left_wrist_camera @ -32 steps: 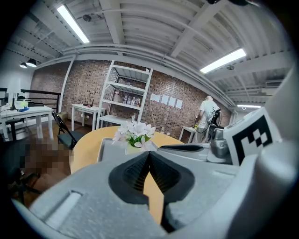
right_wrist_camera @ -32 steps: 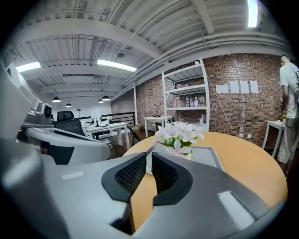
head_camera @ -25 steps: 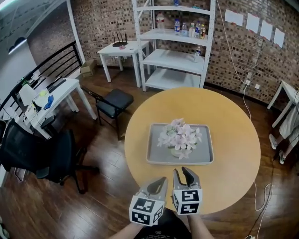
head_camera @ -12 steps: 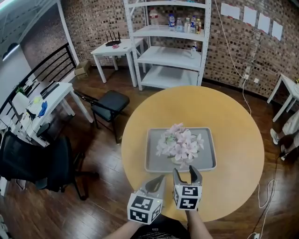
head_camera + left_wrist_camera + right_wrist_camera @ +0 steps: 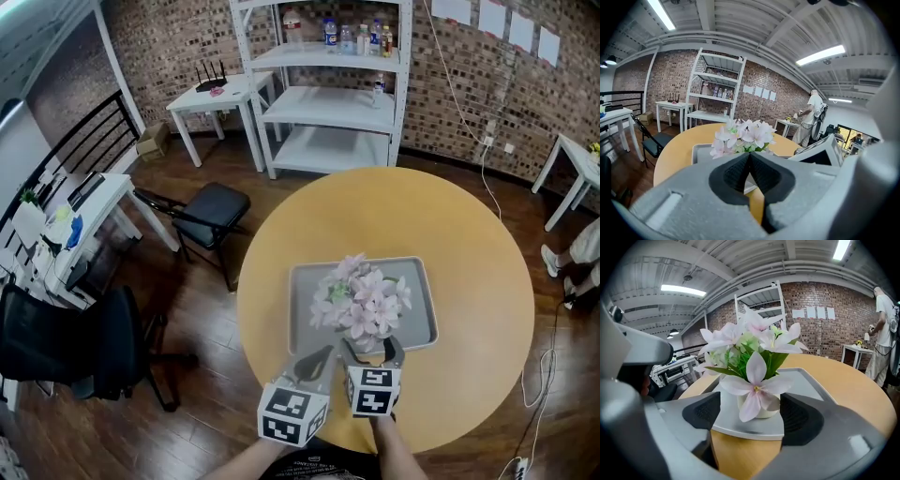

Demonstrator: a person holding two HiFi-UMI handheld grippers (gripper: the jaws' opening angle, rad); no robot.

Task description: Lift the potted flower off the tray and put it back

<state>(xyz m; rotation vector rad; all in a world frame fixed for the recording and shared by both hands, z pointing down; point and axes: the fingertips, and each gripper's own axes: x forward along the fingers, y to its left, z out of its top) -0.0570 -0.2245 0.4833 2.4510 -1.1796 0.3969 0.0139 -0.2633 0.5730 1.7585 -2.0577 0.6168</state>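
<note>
The right gripper (image 5: 751,411), whose jaws have just been opening wide with nothing between them, is lining up at 6 o'clock of the potted flower (image 5: 364,300), which is sitting mid-tray (image 5: 305,281). The next move is calling for straddling the pot (image 5: 765,411), then squeezing. The left gripper (image 5: 316,361) is idling with its jaws together.

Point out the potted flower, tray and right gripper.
potted flower (image 5: 364,302), head view, on the pink blooms.
tray (image 5: 302,286), head view, bare left floor.
right gripper (image 5: 373,349), head view, midway between its fingertips.

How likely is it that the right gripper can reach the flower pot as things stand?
Probably yes. The right gripper has just been opening its jaws, nothing gripped, and the white pot stands straight ahead on the tray. Only a drooping petal hangs in front.
</note>
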